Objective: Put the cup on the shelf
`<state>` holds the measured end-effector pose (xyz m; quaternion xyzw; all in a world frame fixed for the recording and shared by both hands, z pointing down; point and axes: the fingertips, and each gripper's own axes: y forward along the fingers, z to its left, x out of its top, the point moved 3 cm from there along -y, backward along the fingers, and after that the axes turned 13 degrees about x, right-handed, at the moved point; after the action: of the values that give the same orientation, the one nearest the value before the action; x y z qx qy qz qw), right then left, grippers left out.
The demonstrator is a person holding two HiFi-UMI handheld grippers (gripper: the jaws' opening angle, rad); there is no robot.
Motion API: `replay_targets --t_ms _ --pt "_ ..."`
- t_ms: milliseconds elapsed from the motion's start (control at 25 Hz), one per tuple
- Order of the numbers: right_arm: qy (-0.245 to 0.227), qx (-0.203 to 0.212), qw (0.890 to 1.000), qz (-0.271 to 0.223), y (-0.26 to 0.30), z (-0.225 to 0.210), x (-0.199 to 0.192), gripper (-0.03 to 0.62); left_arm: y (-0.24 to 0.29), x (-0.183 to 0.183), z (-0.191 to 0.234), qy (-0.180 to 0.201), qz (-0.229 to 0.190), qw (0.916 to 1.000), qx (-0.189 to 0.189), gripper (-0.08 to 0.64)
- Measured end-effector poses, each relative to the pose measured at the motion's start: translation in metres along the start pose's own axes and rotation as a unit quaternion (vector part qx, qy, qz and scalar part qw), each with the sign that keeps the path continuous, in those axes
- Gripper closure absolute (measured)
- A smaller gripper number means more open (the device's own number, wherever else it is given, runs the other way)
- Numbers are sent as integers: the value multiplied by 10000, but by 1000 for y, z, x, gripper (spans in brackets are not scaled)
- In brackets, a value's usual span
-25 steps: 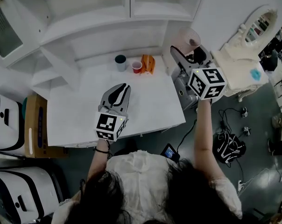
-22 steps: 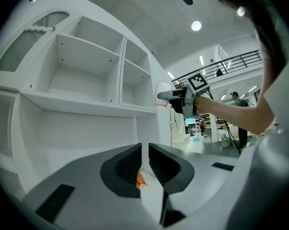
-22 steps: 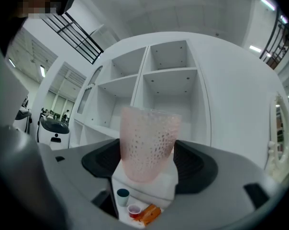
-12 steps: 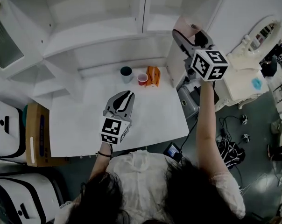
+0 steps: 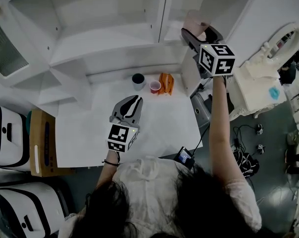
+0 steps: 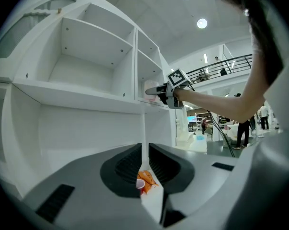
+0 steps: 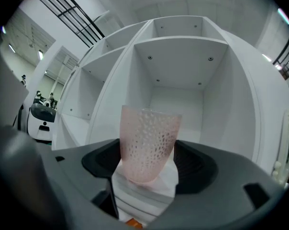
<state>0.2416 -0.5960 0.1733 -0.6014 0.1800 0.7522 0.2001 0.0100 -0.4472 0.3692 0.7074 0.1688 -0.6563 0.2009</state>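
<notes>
Right gripper (image 7: 147, 164) is clamped on a pale pink, dimpled translucent plastic cup (image 7: 147, 140), held upright between its jaws, facing the white cabinet's open shelf compartment (image 7: 180, 111) straight ahead. Left gripper (image 6: 144, 163), jaws nearly together with nothing between them, is lower, above the white table (image 5: 164, 120).

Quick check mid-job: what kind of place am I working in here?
Probably a mock-up room set inside a large open hall: a white shelf unit and table, loose cables on the floor, and a balcony railing overhead.

Overhead head view (shelf (image 5: 105, 38) shared)
</notes>
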Motion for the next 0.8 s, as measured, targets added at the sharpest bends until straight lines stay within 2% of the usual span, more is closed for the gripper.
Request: replay_targets --t_ms 360,520,720,800 --pt "400 -19 9991 115 18 -16 -6 253 10 -6 17 -5 97 9999 141 515" --pt "214 -114 9995 206 21 -14 -9 253 15 -7 20 -1 119 9998 156 517" --pt "-281 -329 9987 267 24 -8 -13 252 18 -9 20 15 144 9998 136 515" --pt "-312 -418 9983 260 24 -8 -13 252 17 -10 20 16 160 9998 153 515"
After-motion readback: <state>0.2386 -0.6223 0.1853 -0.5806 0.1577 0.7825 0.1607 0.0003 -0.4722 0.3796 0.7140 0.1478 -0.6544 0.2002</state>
